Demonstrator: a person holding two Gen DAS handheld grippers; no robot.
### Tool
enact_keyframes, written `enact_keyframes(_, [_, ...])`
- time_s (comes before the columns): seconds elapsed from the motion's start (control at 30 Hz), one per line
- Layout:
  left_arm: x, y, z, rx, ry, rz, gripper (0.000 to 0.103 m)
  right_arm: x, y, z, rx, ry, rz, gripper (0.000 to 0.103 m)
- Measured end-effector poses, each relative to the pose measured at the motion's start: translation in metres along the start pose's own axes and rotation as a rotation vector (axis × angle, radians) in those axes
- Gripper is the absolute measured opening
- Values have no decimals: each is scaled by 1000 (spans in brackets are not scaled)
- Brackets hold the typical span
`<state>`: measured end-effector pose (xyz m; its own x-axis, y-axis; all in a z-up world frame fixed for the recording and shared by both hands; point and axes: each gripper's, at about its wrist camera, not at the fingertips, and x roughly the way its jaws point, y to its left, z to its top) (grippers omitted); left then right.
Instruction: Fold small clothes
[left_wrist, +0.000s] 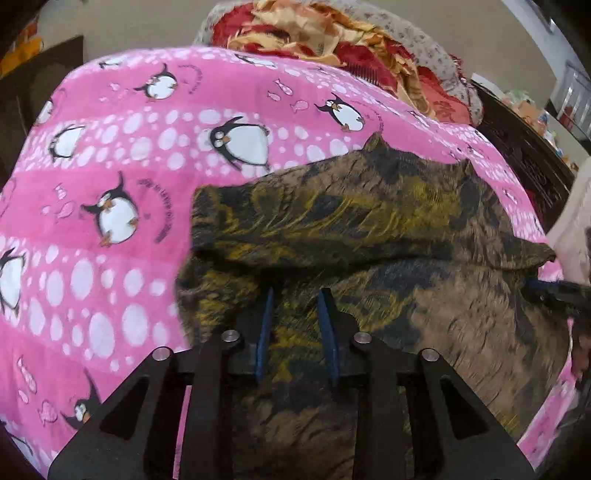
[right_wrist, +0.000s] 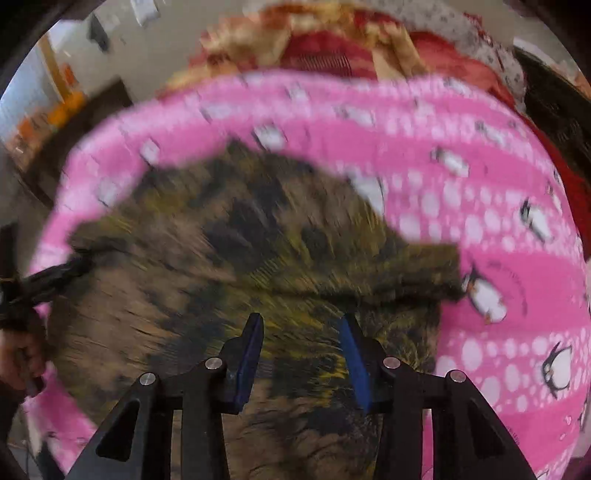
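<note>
A small brown, yellow and black patterned garment (left_wrist: 369, 206) lies on a pink penguin-print sheet (left_wrist: 110, 147), its far part folded over toward me with a fold edge running across. My left gripper (left_wrist: 297, 291) hovers over the garment's left side. Its blue pads stand apart, with only the cloth below showing between them. In the blurred right wrist view, my right gripper (right_wrist: 301, 318) is open over the same garment (right_wrist: 221, 240) near the fold edge, with nothing pinched. The other gripper's tip shows at each view's side edge: the right one (left_wrist: 554, 291) and the left one (right_wrist: 55, 277), which is held by a hand.
A heaped red and gold blanket (left_wrist: 332, 37) lies beyond the sheet's far edge. Dark wooden furniture (left_wrist: 524, 155) stands at the right, with a pale cloth (left_wrist: 572, 221) at the right edge. The pink sheet (right_wrist: 498, 258) extends around the garment on all sides.
</note>
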<state>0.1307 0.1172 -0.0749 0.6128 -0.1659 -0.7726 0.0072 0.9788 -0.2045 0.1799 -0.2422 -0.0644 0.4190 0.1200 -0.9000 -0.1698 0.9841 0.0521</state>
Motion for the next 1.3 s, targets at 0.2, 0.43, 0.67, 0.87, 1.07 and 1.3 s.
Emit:
enact_keyframes(0.2, [17, -11, 37, -61, 165, 77, 24, 13, -21, 13, 81, 19, 16, 42])
enact_keyframes(0.43, [37, 0, 124, -147, 89, 151, 24, -7, -31, 77, 81, -179, 27, 42])
enact_keyframes(0.67, [20, -6, 110, -232, -17, 68, 24, -47, -23, 83, 159, -366, 76, 43])
enact_keyframes(0.87, [52, -23, 57, -53, -58, 144, 24, 17, -7, 55, 154, -243, -37, 44])
enact_keyframes(1.07, [60, 6, 58, -181, -69, -4, 24, 38, -44, 40, 261, -264, 89, 46])
enact_keyframes(1.3, [57, -3, 62, -158, -42, 32, 24, 38, -49, 39, 300, -254, 131, 46])
